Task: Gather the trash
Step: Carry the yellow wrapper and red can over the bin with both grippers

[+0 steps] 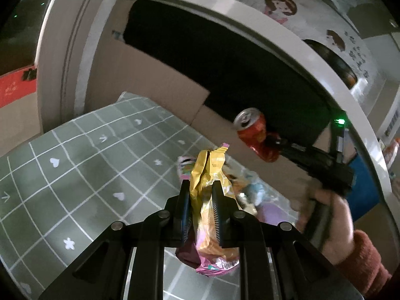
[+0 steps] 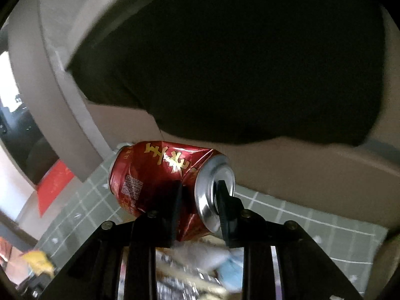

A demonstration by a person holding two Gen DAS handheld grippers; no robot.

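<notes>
My left gripper (image 1: 201, 187) is shut on a crumpled yellow and pink snack wrapper (image 1: 210, 175) and holds it above the green checked tablecloth (image 1: 75, 170). My right gripper (image 2: 200, 190) is shut on a dented red drink can (image 2: 160, 175), lying sideways between the fingers, in front of the dark opening of a cardboard box (image 2: 300, 170). In the left wrist view the can (image 1: 255, 132) and the right gripper (image 1: 272, 140) are held up at the right, close to the box's black opening (image 1: 225, 70).
More wrappers and packets (image 1: 250, 192) lie on the tablecloth by the box's front wall. A grey door frame (image 1: 57, 50) stands at the left, a wall with cartoon stickers (image 1: 280, 5) behind. A red carton (image 1: 15, 90) is at far left.
</notes>
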